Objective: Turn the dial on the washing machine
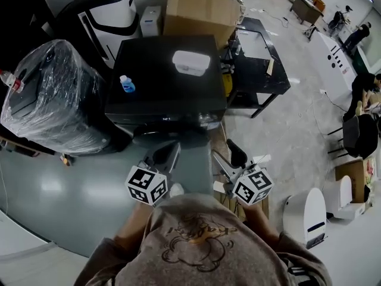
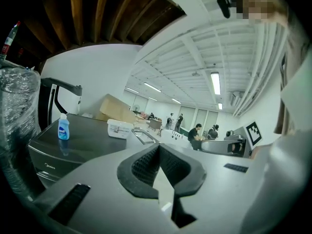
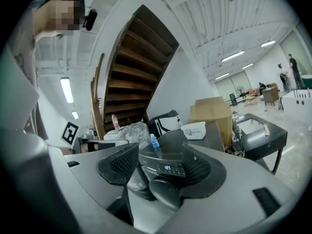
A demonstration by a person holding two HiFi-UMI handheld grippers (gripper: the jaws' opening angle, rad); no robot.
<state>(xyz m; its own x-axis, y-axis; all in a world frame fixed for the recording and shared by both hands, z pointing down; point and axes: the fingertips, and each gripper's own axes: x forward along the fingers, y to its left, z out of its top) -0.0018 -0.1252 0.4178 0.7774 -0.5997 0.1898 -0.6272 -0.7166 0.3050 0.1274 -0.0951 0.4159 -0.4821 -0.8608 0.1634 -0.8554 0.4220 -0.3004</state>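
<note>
The black washing machine (image 1: 161,70) stands ahead of me, with a blue bottle (image 1: 127,84) and a white lidded box (image 1: 191,62) on its top. In the right gripper view its front panel (image 3: 170,167) with a lit display shows between the pads; I cannot make out a dial. My left gripper (image 1: 164,157) is held short of the machine's front, pads pressed together on nothing (image 2: 158,150). The right gripper (image 1: 230,157) hovers beside it, open and empty (image 3: 161,161), also clear of the machine.
A plastic-wrapped bundle (image 1: 50,97) sits left of the machine. A cardboard box (image 1: 199,11) stands behind it and a black table (image 1: 256,58) to its right. A white appliance (image 1: 306,213) is on the floor at lower right. People stand far off.
</note>
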